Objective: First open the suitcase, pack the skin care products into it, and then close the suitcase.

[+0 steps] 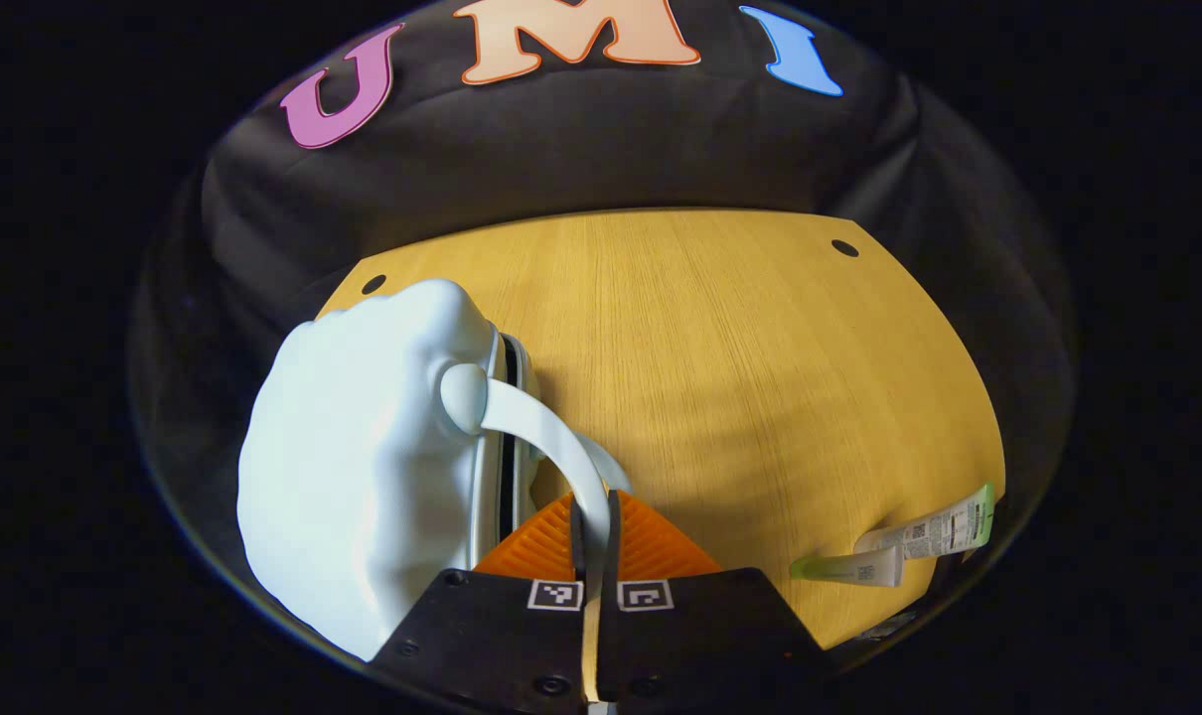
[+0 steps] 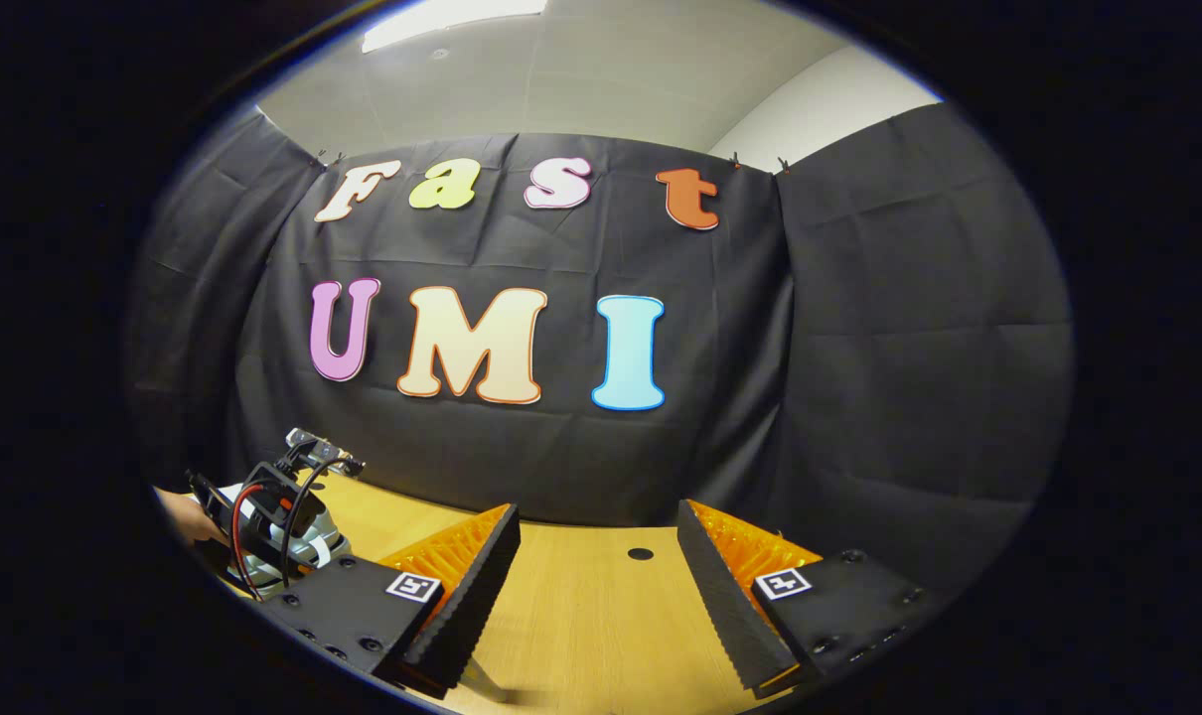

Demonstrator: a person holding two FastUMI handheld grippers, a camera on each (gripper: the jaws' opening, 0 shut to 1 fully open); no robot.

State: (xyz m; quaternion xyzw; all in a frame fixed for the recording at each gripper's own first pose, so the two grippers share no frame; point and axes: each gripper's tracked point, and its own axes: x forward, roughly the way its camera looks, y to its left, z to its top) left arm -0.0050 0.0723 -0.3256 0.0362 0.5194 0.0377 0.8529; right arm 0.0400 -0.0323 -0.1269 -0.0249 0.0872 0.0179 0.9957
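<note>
A small pale blue-white suitcase (image 1: pixel 353 467) stands on edge on the wooden table (image 1: pixel 720 357), its lid seam facing me. Its curved white handle (image 1: pixel 551 447) runs down between my left gripper's fingers, and my left gripper (image 1: pixel 593 516) is shut on that handle. A skin care tube with a green cap (image 1: pixel 849 568) and a second tube with a green end (image 1: pixel 944 526) lie at the table's right front edge. In the right gripper view my right gripper (image 2: pixel 596 556) is open above the table with nothing between its fingers. The other gripper (image 2: pixel 278 511) and a hand show far left there.
Two round holes (image 1: pixel 844 247) mark the table's far corners. Black cloth walls close the booth behind the table. In the right gripper view a table hole (image 2: pixel 640 553) lies ahead between the fingers.
</note>
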